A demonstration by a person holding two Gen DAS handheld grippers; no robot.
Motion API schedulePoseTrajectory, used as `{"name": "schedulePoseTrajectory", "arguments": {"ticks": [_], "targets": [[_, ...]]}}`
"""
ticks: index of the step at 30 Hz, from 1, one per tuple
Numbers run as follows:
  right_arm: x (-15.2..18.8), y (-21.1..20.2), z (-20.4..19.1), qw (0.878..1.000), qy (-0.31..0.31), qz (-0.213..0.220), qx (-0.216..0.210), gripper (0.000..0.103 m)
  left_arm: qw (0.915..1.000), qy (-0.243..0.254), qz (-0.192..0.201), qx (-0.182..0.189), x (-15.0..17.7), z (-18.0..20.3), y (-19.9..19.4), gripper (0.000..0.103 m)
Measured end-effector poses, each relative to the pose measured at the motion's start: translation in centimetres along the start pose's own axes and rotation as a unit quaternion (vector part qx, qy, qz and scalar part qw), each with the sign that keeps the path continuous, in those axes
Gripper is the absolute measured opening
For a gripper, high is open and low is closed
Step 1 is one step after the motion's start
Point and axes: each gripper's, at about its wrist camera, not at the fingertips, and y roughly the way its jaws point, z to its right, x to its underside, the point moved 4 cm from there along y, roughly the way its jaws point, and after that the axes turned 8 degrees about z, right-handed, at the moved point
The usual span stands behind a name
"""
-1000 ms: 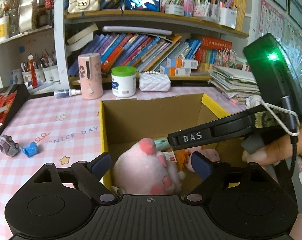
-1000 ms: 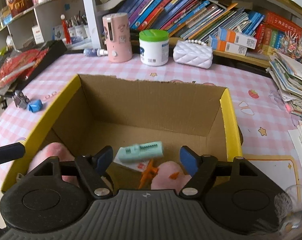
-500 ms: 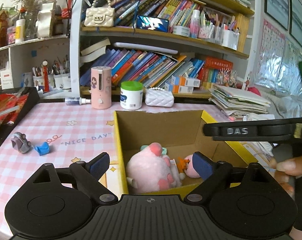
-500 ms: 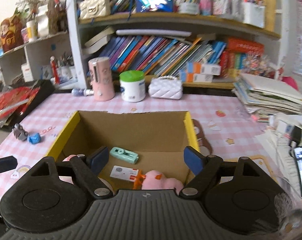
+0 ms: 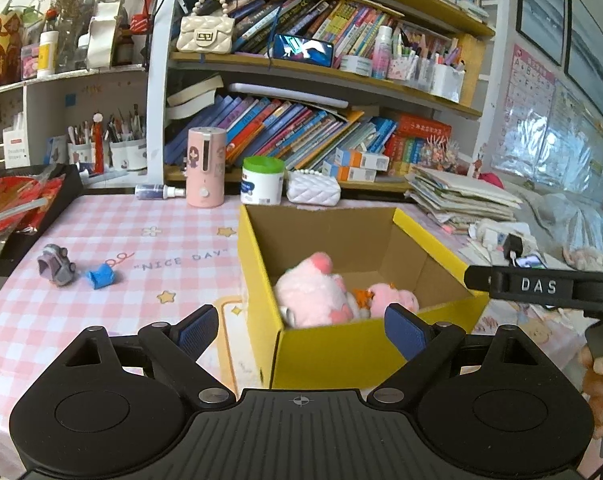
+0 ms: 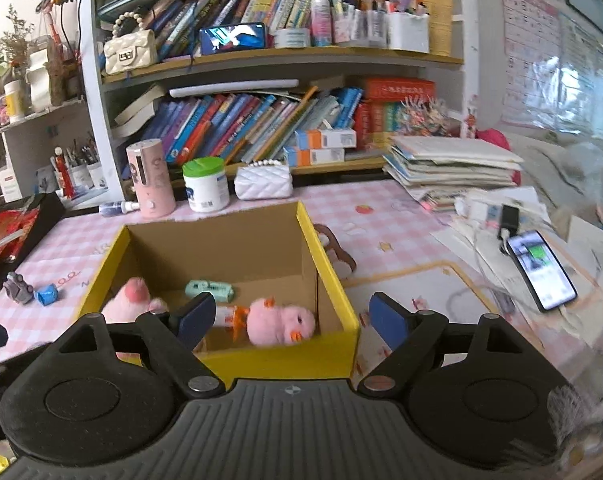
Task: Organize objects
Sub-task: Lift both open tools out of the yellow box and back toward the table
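Observation:
A yellow cardboard box stands on the pink checked table. Inside lie a big pink plush, a small pink duck plush, a mint-green item and a small white card. Left of the box on the table are a grey toy and a blue piece. My left gripper is open before the box's near wall, nothing in it. My right gripper hangs over the box's near right corner, its jaws opening and empty.
At the table's back stand a pink cylinder, a green-lidded white jar and a white quilted purse before bookshelves. A paper stack and a phone lie right. A black tray sits left.
Both grippers drew back from over the box, which now shows whole. The mint-green item that hung between the right jaws now lies in the box. The right jaws widened.

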Motion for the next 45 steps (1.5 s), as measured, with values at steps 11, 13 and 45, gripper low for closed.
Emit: {"name": "schedulePoseTrajectory", "arguments": {"ticks": [11, 13, 45], "targets": [[4.5, -3.3, -2.9, 0.999, 0.005, -0.043, 0.012, 0.085, 0.9989, 0.016, -0.040, -0.018, 2.7, -2.5, -3.2, 0.093], [5.3, -3.8, -3.5, 0.999, 0.002, -0.048, 0.014, 0.087, 0.9985, 0.014, -0.047, -0.025, 3.1, -3.1, -3.7, 0.093], [13.1, -7.8, -12.9, 0.990, -0.034, -0.133, -0.038, 0.095, 0.9896, 0.003, -0.109, -0.093, 8.4, -10.2, -11.3, 0.097]]}}
